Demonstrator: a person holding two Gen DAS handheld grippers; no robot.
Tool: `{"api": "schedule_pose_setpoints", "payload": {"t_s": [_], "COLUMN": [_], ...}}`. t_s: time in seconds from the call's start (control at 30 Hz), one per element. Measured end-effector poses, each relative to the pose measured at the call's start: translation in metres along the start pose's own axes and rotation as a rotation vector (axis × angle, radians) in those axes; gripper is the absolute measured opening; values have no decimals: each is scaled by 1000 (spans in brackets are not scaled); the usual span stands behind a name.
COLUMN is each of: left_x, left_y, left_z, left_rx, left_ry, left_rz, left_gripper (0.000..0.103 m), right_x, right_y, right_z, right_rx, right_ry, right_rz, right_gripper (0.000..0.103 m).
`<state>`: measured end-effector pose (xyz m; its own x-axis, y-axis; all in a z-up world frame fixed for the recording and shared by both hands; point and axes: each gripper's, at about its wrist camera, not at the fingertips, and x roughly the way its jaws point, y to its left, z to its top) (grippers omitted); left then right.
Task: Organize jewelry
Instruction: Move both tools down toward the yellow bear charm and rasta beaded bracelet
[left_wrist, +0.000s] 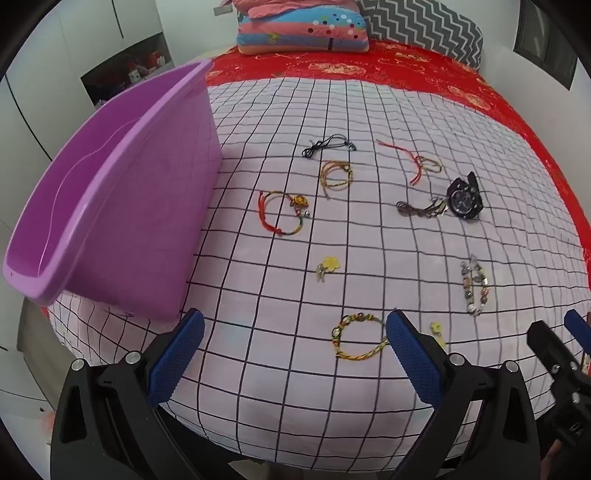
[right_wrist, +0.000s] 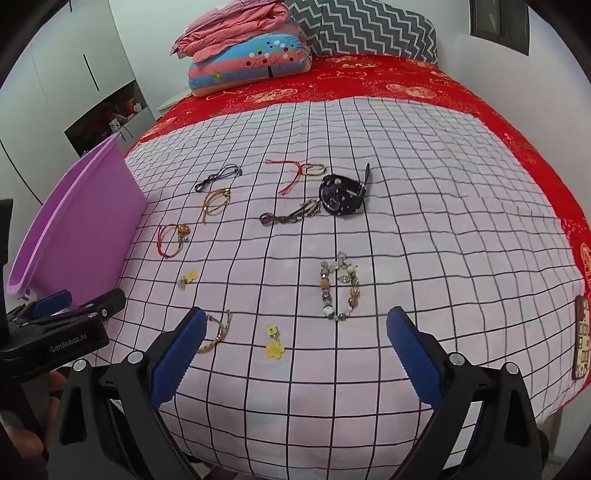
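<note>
Nothing appears to be sorted yet: the purple tub (left_wrist: 122, 206) stands ahead and to the left of the left hand-held gripper (left_wrist: 295, 350), and what shows of its inside looks bare, though the near bottom is hidden by its wall. All the jewelry lies loose on the checked sheet (left_wrist: 369, 110) of the bed.

The left hand-held gripper hangs released, its blue pads wide apart and nothing between them. Just ahead of it, close to its right finger, lies the braided bracelet (left_wrist: 360, 338). Farther ahead are a yellow flower charm (left_wrist: 327, 266), a red-and-gold cord bracelet (left_wrist: 282, 212), a tan cord bracelet (left_wrist: 335, 177) and a black cord (left_wrist: 328, 146).

The right hand-held gripper (right_wrist: 295, 350) is likewise released and empty. Between its fingers, a little ahead, lie two small yellow charms (right_wrist: 274, 341); beyond them and slightly right sits the beaded bracelet (right_wrist: 340, 290). Well ahead are the black watch (right_wrist: 343, 194), a brown cord piece (right_wrist: 288, 216) touching or nearly touching it, and a red string bracelet (right_wrist: 299, 171).

My judgement: the task is at its very start, every piece still to be carried to the tub. The braided bracelet looks the handiest first pick for the left side.
</note>
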<state>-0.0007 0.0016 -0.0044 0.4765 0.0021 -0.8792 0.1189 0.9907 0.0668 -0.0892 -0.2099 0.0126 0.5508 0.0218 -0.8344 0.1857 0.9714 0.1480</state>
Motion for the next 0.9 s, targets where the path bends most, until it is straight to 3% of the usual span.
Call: {"api": "schedule_pose_setpoints", "payload": {"t_s": [0.2,0.63,0.77,0.9], "left_x": [28,84,100,111], "left_y": [1,-12,-14,-17], "left_z": [-15,-38,-47,-48], "left_rx": [29,48,57,73], "left_ry": [26,52,101,86], "left_rz": [-31,-119,-115,-108], "left_gripper": [97,97,97,97], "right_x": [20,81,94,107], "right_y": [-2,0,3,4], "right_z": [-17,-42,-47,-50], "right_rx": [-11,-58,-84,-100], "right_ry": [18,52,50,52], "right_rz": [37,22,1,-20], "right_gripper": [93,93,93,93]}}
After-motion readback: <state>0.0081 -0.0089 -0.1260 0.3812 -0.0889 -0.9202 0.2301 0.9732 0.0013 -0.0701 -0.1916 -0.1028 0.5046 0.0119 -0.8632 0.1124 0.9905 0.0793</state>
